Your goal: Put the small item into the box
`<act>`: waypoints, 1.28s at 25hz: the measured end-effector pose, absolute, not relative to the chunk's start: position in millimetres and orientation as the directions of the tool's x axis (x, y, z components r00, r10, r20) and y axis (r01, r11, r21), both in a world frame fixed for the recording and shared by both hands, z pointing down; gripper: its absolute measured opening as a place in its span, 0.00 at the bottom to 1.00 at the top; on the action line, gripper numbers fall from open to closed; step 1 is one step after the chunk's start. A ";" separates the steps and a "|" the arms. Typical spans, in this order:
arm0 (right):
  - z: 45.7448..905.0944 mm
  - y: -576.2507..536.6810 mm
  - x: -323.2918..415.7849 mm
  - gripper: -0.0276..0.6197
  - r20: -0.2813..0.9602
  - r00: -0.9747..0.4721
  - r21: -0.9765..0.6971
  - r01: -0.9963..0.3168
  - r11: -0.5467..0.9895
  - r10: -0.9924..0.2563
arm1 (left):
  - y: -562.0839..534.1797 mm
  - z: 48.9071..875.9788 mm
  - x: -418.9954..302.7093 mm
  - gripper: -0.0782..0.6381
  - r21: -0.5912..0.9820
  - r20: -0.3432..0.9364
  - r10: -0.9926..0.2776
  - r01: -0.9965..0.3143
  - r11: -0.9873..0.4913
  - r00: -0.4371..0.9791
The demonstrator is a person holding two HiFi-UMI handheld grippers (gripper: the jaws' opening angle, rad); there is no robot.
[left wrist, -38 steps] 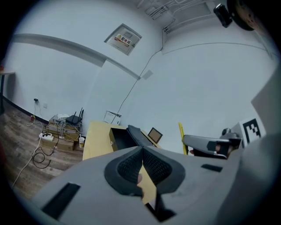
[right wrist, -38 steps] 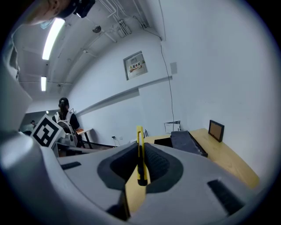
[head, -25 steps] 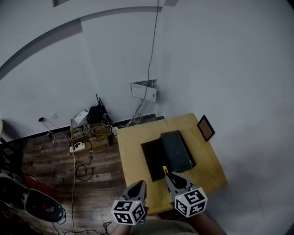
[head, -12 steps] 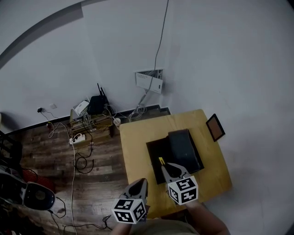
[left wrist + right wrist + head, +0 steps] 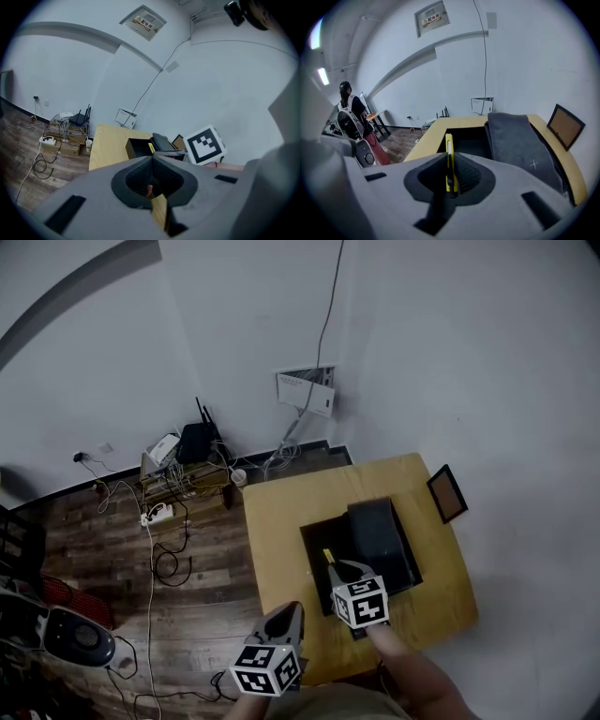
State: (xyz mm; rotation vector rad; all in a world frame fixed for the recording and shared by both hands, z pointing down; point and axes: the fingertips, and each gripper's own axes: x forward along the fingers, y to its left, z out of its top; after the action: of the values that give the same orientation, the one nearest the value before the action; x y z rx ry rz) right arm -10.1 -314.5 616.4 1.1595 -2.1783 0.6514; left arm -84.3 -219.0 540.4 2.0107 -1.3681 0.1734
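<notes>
free: box (image 5: 317, 545) mouth is lying open from above | blocking: lid (image 5: 380, 538) is covering its right side | frame (image 5: 446, 493) is crowding the wall (image 5: 487, 381) edge | table (image 5: 272, 521) left strip is giving passage

Glossy plastic small item (image 5: 448, 157), matt black box (image 5: 321, 542), smooth wooden table (image 5: 277, 526).

Picture frame (image 5: 446, 493) at table (image 5: 277, 531) edge; router (image 5: 195, 442) by wall.

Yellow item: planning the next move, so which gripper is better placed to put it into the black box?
Right. The right gripper is shut on the yellow item and is over the open black box. The left gripper, jaws together, sits back by the table's near edge.
</notes>
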 end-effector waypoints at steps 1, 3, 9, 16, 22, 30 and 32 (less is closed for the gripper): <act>622.5 -316.4 -10.0 0.09 0.703 -0.442 -0.143 -0.855 0.499 -0.557 | -219.2 541.7 -84.2 0.11 0.464 0.470 -0.767 -0.861 -0.207 0.437; 634.7 -318.2 -10.4 0.09 0.732 -0.423 -0.140 -0.860 0.490 -0.534 | -218.0 544.6 -84.2 0.11 0.466 0.475 -0.763 -0.861 -0.205 0.438; 664.7 -323.4 -10.5 0.09 0.798 -0.383 -0.146 -0.872 0.467 -0.465 | -216.6 548.5 -83.2 0.11 0.471 0.482 -0.760 -0.860 -0.194 0.435; 694.1 -324.9 -5.9 0.09 0.863 -0.307 -0.111 -0.890 0.443 -0.401 | -215.6 549.7 -87.3 0.11 0.473 0.487 -0.764 -0.863 -0.175 0.422; 701.7 -326.1 -2.9 0.09 0.873 -0.297 -0.113 -0.895 0.432 -0.386 | -211.9 551.3 -89.4 0.11 0.471 0.488 -0.769 -0.866 -0.166 0.413; 694.6 -318.4 -16.1 0.27 0.846 -0.382 -0.172 -0.856 0.487 -0.372 | -206.4 543.9 -87.5 0.11 0.468 0.474 -0.776 -0.865 -0.178 0.416; 686.2 -317.5 -16.9 0.28 0.828 -0.388 -0.168 -0.860 0.482 -0.404 | -203.0 541.5 -86.6 0.11 0.466 0.468 -0.780 -0.866 -0.181 0.415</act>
State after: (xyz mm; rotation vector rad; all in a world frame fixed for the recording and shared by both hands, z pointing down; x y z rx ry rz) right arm -16.9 -317.5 686.2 1.0437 -1.9860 0.7798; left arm -86.6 -203.0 541.5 1.9869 -1.3930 0.1597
